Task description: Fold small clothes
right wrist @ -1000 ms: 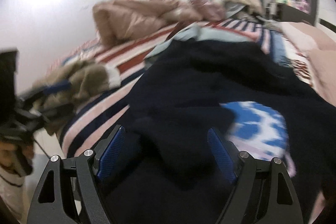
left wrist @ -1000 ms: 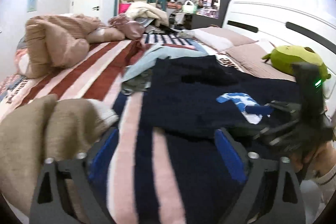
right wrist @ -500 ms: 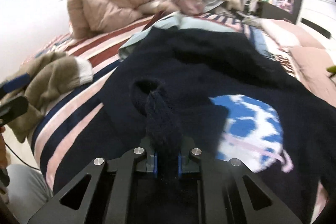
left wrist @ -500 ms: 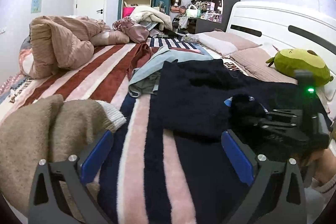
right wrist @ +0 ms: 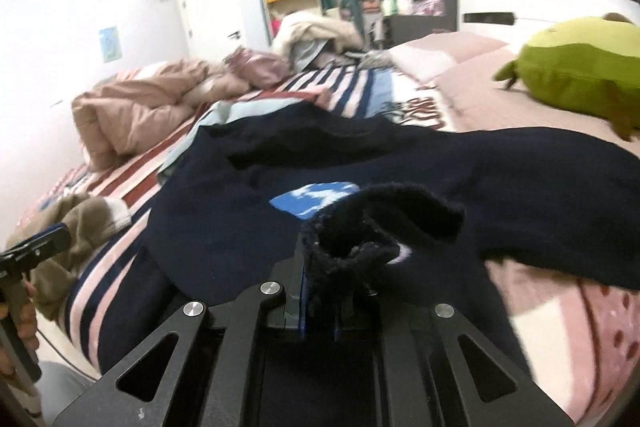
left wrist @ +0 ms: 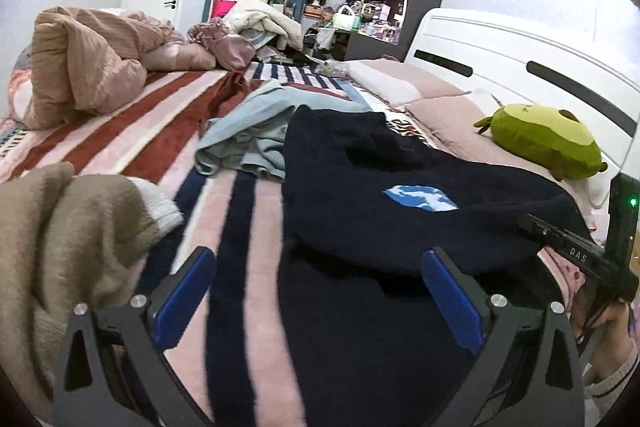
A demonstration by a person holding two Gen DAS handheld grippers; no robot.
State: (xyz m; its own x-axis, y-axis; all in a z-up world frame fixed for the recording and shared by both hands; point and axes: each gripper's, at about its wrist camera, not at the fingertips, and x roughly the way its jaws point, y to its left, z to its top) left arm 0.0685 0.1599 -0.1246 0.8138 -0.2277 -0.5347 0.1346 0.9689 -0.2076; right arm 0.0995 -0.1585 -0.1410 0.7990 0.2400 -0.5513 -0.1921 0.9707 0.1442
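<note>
A navy sweater [left wrist: 360, 227] with a blue-and-white patch [left wrist: 420, 197] lies spread on the striped bed. My left gripper [left wrist: 316, 279] hovers open over the sweater's near left part, and nothing sits between its blue pads [left wrist: 182, 297]. My right gripper [right wrist: 320, 279] is shut on a bunched edge of the navy sweater [right wrist: 400, 163] and holds that fold lifted off the bed. From the left wrist view the right gripper [left wrist: 532, 227] reaches in at the right edge with the cloth draped up to it.
A brown garment [left wrist: 60, 247] lies bunched at the near left, by the left gripper. A light blue garment [left wrist: 256, 131] sits beyond the sweater. A green plush toy [left wrist: 548, 141] rests on the pillows at right. A pink duvet [left wrist: 80, 75] is heaped far left.
The right gripper closed on a fold of the navy sweater, then swung right and rolled, dragging the cloth with it. The left gripper stayed open and barely shifted.
</note>
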